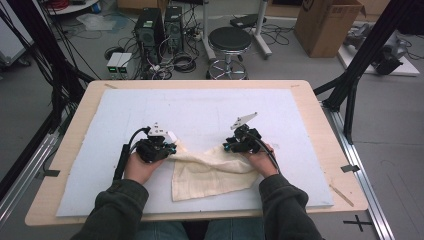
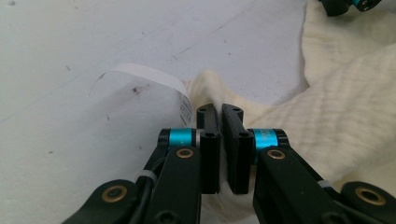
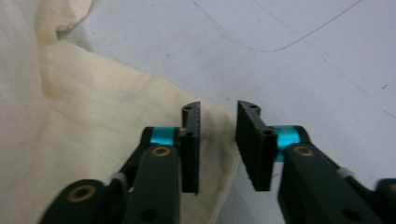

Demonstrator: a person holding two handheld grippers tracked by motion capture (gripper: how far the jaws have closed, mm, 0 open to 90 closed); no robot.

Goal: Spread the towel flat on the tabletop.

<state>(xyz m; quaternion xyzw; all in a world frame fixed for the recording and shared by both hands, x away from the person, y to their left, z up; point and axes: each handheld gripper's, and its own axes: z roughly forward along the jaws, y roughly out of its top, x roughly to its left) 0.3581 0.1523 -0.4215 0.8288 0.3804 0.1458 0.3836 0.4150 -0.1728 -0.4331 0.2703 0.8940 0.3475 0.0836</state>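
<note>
**High view: cloth corner sits between the right jaws, not yet pinched**

High view shows us the cream cloth (image 1: 212,172) lying crumpled toward the near edge of the table (image 1: 320,115), stretched between the two hands. We see the left hand-held gripper (image 1: 172,148) clamped narrow on the cloth's left corner beside a white label (image 2: 154,77), its jaws nearly together with fabric squeezed between them. The right hand-held gripper (image 1: 227,147) is at the cloth's right corner; its jaws stand partly apart, one over the fabric's edge (image 3: 219,140) and the other over bare table, with the pads not pressing. We judge the coming pinch turns on this: the cloth lies to that gripper's own left, its upper edge running across the table from one hand to the other.
</note>
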